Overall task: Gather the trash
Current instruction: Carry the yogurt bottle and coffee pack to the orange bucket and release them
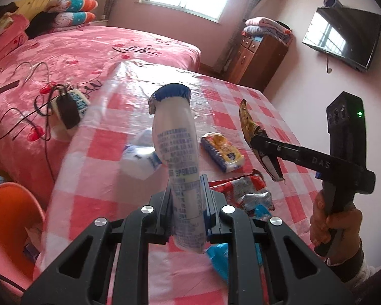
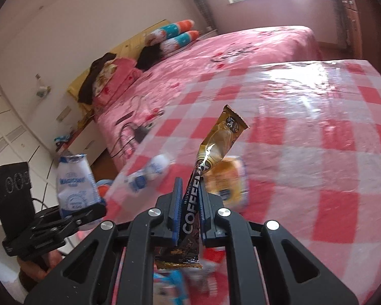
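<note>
My left gripper is shut on a white milk pouch with a blue top, held upright above the checked table. In the right wrist view that pouch shows at the left in the left gripper. My right gripper is shut on a gold and brown coffee sachet, lifted off the table; in the left wrist view the sachet hangs from the right gripper. On the table lie another white pouch, a yellow wrapper and a red wrapper.
A pink bed with a charger and cables lies left of the table. An orange chair stands at the lower left. A wooden cabinet and wall television stand behind. A blue wrapper lies near the table's front edge.
</note>
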Demonstrator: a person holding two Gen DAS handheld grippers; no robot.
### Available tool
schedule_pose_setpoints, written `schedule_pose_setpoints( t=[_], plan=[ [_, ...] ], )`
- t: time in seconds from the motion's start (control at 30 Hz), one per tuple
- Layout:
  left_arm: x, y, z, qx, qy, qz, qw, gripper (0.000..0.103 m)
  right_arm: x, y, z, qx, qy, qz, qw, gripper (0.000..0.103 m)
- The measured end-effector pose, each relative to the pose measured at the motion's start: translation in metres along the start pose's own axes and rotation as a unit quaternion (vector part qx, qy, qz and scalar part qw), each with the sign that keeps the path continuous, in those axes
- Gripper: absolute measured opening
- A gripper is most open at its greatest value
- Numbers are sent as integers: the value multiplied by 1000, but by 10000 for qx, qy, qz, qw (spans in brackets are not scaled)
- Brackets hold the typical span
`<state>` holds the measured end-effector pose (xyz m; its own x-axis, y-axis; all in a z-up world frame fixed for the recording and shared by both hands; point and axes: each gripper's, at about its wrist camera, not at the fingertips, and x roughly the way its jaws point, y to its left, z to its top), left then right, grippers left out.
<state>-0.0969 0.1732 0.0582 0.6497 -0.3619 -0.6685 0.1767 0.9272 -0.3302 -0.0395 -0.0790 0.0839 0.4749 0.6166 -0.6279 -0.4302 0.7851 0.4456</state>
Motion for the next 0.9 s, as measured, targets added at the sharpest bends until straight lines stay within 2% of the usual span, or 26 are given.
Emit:
schedule_pose_setpoints(
  t=[0.2, 0.43, 0.63, 0.9],
  plan=[
    [-16, 32, -11, -275, -78, 142, 9995, 20, 18, 52, -6, -291, 292, 390, 9984, 13],
    [-37, 83, -28, -732, -187, 453, 9961, 20, 51, 123, -9, -761, 715, 899, 9905, 13],
    [-60, 132, -45, -1197, -326, 824, 9888, 21, 87, 179, -13, -1143, 1053, 1167, 9809, 13],
    [-81, 191, -70, -1840, -418, 1244, 9741, 21, 140, 238, -33, -1523, 1570, 1455, 9649, 13]
  ],
)
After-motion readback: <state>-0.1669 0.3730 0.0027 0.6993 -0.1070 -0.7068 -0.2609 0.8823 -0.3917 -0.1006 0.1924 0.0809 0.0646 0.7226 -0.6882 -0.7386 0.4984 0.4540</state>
